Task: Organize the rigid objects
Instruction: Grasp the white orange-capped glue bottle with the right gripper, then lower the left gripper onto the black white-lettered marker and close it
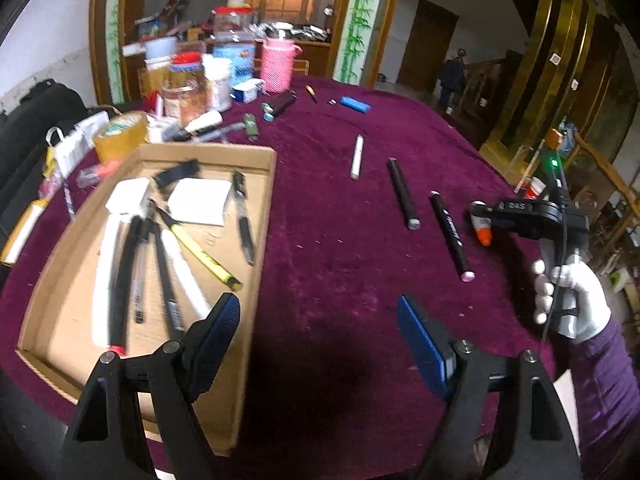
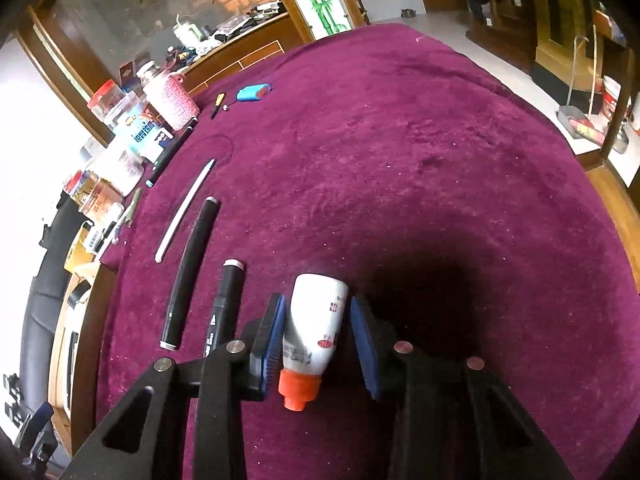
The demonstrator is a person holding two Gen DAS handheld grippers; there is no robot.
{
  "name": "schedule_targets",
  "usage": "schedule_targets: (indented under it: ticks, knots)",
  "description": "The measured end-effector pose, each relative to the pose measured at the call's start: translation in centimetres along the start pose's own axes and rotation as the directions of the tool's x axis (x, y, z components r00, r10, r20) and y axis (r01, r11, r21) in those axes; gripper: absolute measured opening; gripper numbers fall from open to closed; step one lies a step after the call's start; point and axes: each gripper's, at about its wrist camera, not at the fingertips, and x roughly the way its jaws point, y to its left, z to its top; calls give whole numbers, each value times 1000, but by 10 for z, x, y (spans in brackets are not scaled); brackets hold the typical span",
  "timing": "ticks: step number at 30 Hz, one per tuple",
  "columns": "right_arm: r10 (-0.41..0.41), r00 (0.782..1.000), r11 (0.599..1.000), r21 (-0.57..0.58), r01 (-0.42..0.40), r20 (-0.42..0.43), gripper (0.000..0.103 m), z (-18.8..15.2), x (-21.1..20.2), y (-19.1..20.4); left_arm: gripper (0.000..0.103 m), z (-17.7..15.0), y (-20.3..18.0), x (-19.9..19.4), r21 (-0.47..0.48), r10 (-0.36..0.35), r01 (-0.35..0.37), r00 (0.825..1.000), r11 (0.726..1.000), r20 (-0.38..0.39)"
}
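The right gripper pinches a white glue bottle with an orange cap, just right of a black marker. The left gripper hangs spread wide beside the box.

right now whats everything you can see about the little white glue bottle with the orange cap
The glue bottle is small, white, plastic-looking, with a ribbed orange screw cap and nozzle, and red and grey print on its side. It lies on the purple velvet tablecloth, cap toward the camera, flat base away. The right gripper straddles it; its blue-padded fingers sit close on both sides, contact unclear. A black marker lies just left, apart from it.
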Motion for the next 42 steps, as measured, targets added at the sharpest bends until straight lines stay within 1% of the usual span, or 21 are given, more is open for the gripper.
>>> schedule_targets:
  ticks: [2,5,9,10,14,15,16,19,23,26,29,31,33,37,40,42]
  knots:
    - [-20,1000,999,-31,20,4,36,-1,5,9,80,0,-2,3,-7,-27,27,1000,1000,-14]
    - [-88,995,990,-105,91,36,36,-5,8,25,80,2,-8,5,-9,-53,52,998,999,-24]
    - [-129,990,978,-158,138,63,35,-11,7,29,80,8,-19,13,-13,-106,105,993,994,-56]
    - [-137,988,977,-158,145,65,32,-12,6,28,80,9,-23,16,-13,-117,116,991,993,-64]
    - [-158,984,978,-123,168,86,32,-10,1,15,80,15,-44,33,8,-153,155,982,988,-109]
    - [-101,991,993,-54,106,87,32,-9,-2,-1,80,15,-51,39,16,-164,167,979,986,-123]
    - [-75,993,996,-32,78,89,32,-8,-4,-6,80,16,-55,42,22,-172,176,976,984,-134]
    - [-37,995,999,0,37,94,31,-8,-5,-12,80,20,-78,58,60,-191,202,969,977,-159]
    - [-18,995,1000,17,16,97,31,-7,-5,-14,80,26,-110,81,127,-184,207,968,970,-171]
    - [-21,995,1000,20,19,99,31,-7,-4,-14,80,26,-132,100,169,-209,242,959,956,-193]
    - [-32,994,999,28,29,106,31,-7,-5,-15,80,23,-151,118,241,-184,234,960,942,-212]
    - [-55,992,997,56,48,116,31,-6,-8,-22,80,21,-161,129,267,-176,237,956,934,-234]
    - [-40,993,997,70,32,114,31,-4,-8,-26,80,19,-168,138,276,-179,249,950,928,-255]
    - [-25,994,997,75,16,110,31,-4,-8,-28,80,20,-171,145,272,-191,262,947,926,-259]
    - [-15,994,997,80,7,108,31,-3,-9,-30,80,23,-167,153,237,-194,260,944,936,-268]
    - [-15,994,997,80,6,108,31,-3,-9,-31,79,25,-165,154,212,-210,269,941,940,-264]
